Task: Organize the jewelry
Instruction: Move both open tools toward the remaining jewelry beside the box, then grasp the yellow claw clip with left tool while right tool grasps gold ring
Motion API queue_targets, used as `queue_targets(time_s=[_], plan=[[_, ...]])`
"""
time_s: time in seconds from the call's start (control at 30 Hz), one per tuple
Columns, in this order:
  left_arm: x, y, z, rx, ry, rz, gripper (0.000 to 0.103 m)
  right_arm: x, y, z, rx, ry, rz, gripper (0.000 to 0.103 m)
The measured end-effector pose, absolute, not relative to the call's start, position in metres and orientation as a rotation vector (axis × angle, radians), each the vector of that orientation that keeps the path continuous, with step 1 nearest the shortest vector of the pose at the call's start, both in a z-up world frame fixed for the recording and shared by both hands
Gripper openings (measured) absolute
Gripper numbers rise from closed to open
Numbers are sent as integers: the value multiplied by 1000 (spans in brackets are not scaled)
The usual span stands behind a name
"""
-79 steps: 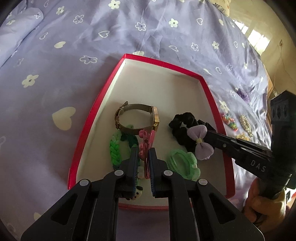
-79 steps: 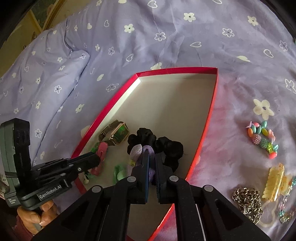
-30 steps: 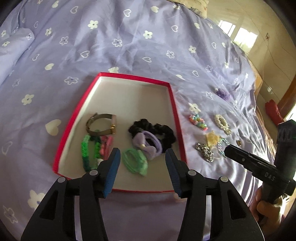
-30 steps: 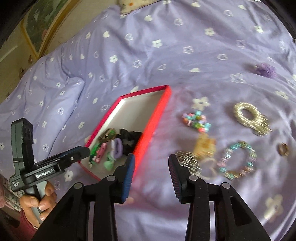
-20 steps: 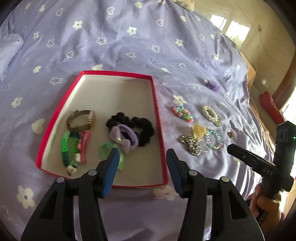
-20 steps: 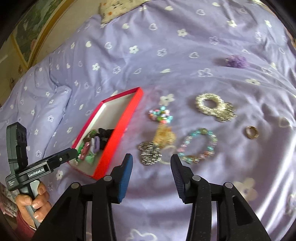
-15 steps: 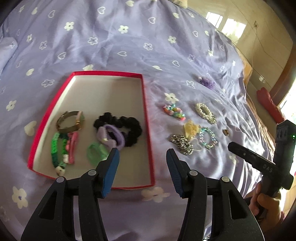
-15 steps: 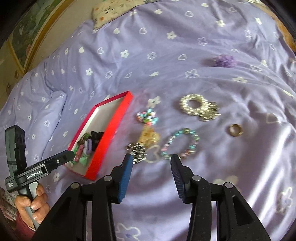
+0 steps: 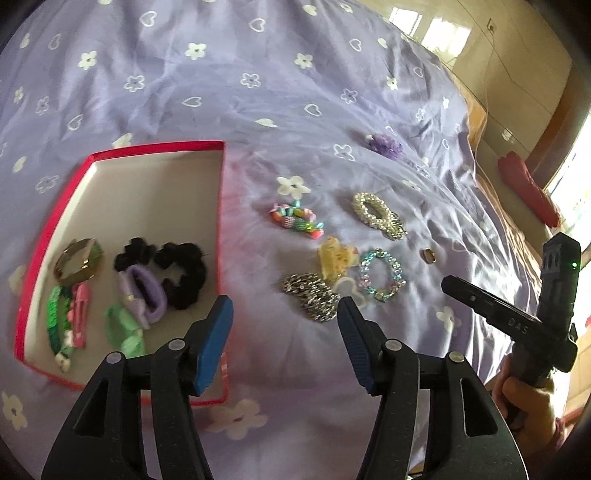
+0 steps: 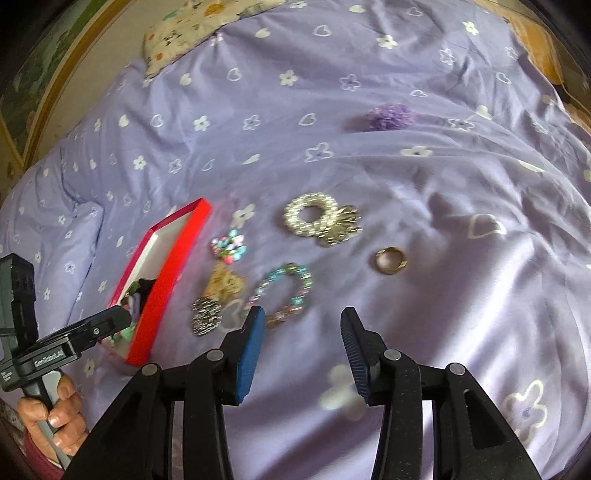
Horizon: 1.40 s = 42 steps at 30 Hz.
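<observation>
A red box (image 9: 221,206) lies on the purple bedspread and holds a gold watch (image 9: 77,261), a black scrunchie (image 9: 177,269), a purple bow tie (image 9: 142,291), green and pink clips. Right of it lie a silver chain (image 9: 312,295), yellow claw clip (image 9: 334,258), pastel bead bracelet (image 9: 382,275), colourful bead clip (image 9: 297,219), pearl bracelet (image 9: 376,216), gold ring (image 9: 428,255) and purple flower (image 9: 386,146). My left gripper (image 9: 282,336) is open, empty, above the box's near right corner. My right gripper (image 10: 303,350) is open, empty, hovering near the bead bracelet (image 10: 286,291) and ring (image 10: 390,260).
A patterned pillow (image 10: 199,26) lies at the bed's far end. A red object (image 9: 528,194) sits on the floor past the bed's right edge. The bedspread (image 10: 443,184) is wrinkled around the loose jewelry.
Both grippers opened, releasing the pink clip and purple bow into the box, then pulled back and swung right toward the loose jewelry on the bedspread.
</observation>
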<state>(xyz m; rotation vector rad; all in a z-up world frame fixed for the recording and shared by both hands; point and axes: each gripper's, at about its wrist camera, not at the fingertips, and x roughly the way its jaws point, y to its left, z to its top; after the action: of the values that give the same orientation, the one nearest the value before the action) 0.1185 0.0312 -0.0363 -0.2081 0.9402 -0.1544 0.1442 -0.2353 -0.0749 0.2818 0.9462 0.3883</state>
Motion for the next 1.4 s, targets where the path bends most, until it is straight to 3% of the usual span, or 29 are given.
queue_targets(time_s=[0.6,0.67,0.7,0.73,0.8,1.4], plan=[[191,-29,-80,-138,1027,-195,58,196,-251,-106,180,966,274,44],[196,-30,-83,-134,1031,-195,40,198,-248,-108,163,959,267,43],[199,-30,-86,-138,1039,-205,32,198,-247,-109,151,956,259,38],[200,-30,-87,-142,1044,-213,28,198,-246,-109,143,954,252,27],[198,-30,-87,-140,1032,-216,28,198,-247,-109,147,950,250,24],[150,13,-46,-197,935,-203,28,168,-205,-72,187,907,413,23]])
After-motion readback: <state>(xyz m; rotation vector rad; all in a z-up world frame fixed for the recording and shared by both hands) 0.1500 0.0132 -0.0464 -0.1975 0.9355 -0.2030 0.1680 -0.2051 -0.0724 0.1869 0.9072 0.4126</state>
